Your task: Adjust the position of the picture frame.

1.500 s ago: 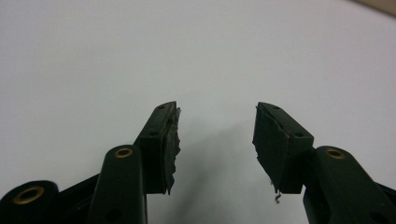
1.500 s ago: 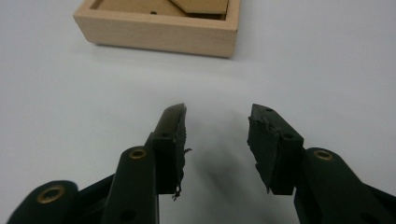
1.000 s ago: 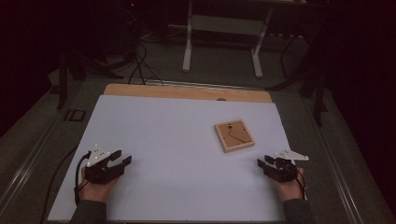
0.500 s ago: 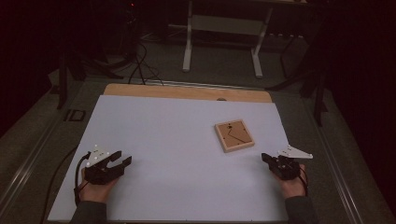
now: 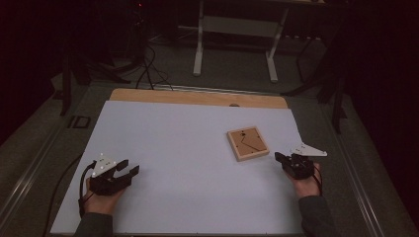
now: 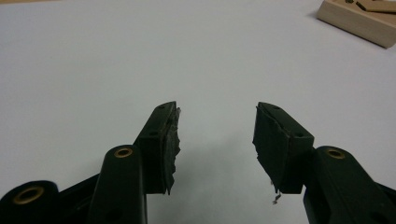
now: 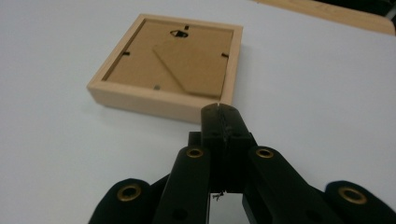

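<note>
High view: one picture frame (image 5: 248, 143), two grippers.

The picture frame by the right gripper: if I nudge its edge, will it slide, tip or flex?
The picture frame lies flat, back up, on the smooth white table, so it would likely slide, not tip. Its thick wooden rim looks stiff. The thin backing board and stand flap probably flex.

We saw a pale wooden frame (image 7: 164, 100) with a matt brown backing, probably fibreboard, on a smooth matt white table (image 5: 173, 148); matt black gripper pads (image 6: 170, 144) looked ragged.
</note>
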Action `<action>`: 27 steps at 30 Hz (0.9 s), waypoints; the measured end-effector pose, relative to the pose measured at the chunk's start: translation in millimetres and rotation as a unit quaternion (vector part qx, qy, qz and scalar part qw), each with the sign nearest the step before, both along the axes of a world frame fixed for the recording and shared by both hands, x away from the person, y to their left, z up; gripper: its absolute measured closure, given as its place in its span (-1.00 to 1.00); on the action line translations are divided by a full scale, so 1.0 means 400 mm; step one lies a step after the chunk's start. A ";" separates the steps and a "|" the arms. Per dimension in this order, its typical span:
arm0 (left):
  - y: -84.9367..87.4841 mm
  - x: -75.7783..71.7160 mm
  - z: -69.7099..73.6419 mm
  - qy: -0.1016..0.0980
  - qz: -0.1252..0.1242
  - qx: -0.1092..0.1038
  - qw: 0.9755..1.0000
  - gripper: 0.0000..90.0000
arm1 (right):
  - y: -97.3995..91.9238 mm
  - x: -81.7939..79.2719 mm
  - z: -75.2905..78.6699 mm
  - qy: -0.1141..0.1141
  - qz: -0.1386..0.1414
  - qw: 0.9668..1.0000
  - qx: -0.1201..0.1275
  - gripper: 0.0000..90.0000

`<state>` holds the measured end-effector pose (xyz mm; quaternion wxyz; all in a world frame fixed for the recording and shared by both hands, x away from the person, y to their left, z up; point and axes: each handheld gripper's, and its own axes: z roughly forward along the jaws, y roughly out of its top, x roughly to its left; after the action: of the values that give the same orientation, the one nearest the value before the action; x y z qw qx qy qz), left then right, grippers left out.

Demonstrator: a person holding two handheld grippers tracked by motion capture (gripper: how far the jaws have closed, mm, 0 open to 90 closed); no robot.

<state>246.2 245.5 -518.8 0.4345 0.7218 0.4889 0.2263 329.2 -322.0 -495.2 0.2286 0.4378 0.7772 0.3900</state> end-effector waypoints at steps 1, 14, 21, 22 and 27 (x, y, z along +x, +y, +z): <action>0.000 0.000 0.000 -0.001 0.001 0.000 1.000 0.11 | 0.000 0.005 0.003 -0.001 -0.001 1.000 -0.001 0.99; 0.000 0.002 0.000 -0.001 0.006 0.002 1.000 0.11 | 0.014 0.058 0.000 0.001 -0.017 1.000 0.003 0.99; 0.002 0.001 0.001 -0.004 0.008 0.001 1.000 0.11 | 0.014 0.091 -0.012 0.004 -0.024 1.000 0.007 0.99; 0.002 0.001 0.001 -0.004 0.008 0.002 1.000 0.11 | 0.015 0.094 -0.013 0.005 -0.025 1.000 0.008 0.99; 0.003 0.000 0.002 -0.007 0.010 0.000 1.000 0.11 | 0.017 0.113 -0.024 0.009 -0.030 0.999 0.012 0.99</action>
<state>246.3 246.7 -517.9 0.4360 0.7153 0.4926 0.2358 374.4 -315.3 -504.8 0.2276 0.4668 0.7615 0.3878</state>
